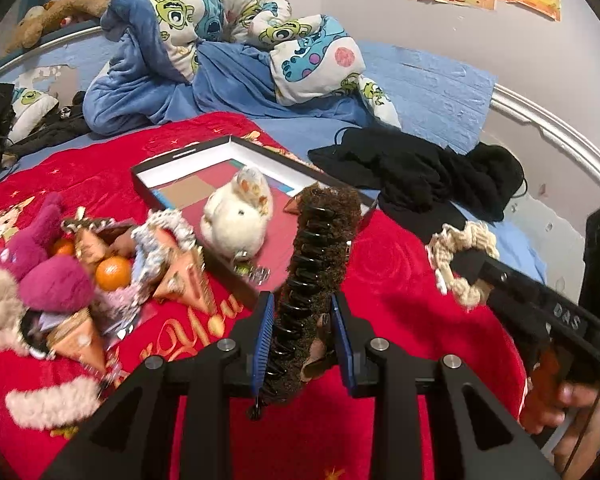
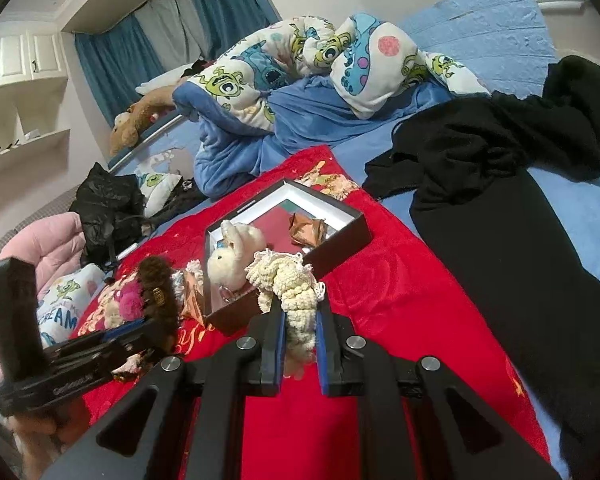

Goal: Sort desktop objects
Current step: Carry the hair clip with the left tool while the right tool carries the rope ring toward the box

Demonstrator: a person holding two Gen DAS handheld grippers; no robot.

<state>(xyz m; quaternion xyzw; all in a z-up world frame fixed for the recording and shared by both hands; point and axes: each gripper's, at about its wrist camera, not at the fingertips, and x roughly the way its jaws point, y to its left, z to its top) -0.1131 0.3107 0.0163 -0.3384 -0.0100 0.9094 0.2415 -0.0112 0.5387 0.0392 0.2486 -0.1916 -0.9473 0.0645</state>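
Note:
My left gripper (image 1: 302,332) is shut on a brown fuzzy hair claw (image 1: 320,240) with black teeth, held above the red blanket just in front of a shallow black box (image 1: 172,168). My right gripper (image 2: 298,344) is shut on a cream crochet scrunchie (image 2: 296,292), near the box's front corner (image 2: 340,240). A white plush bunny (image 1: 236,216) lies inside the box beside a crumpled orange-brown wrapper (image 2: 306,230). Each gripper shows in the other's view: the right gripper (image 1: 466,268) with the scrunchie, the left gripper (image 2: 148,322) with the hair claw (image 2: 156,288).
A pile of magenta plush (image 1: 52,280), oranges (image 1: 114,272) and cone-shaped packets lies left of the box on the red blanket (image 1: 400,280). Black clothing (image 2: 500,200) spreads to the right. A cartoon quilt (image 1: 228,20) is bunched behind, and a black bag (image 2: 108,208) sits at the far left.

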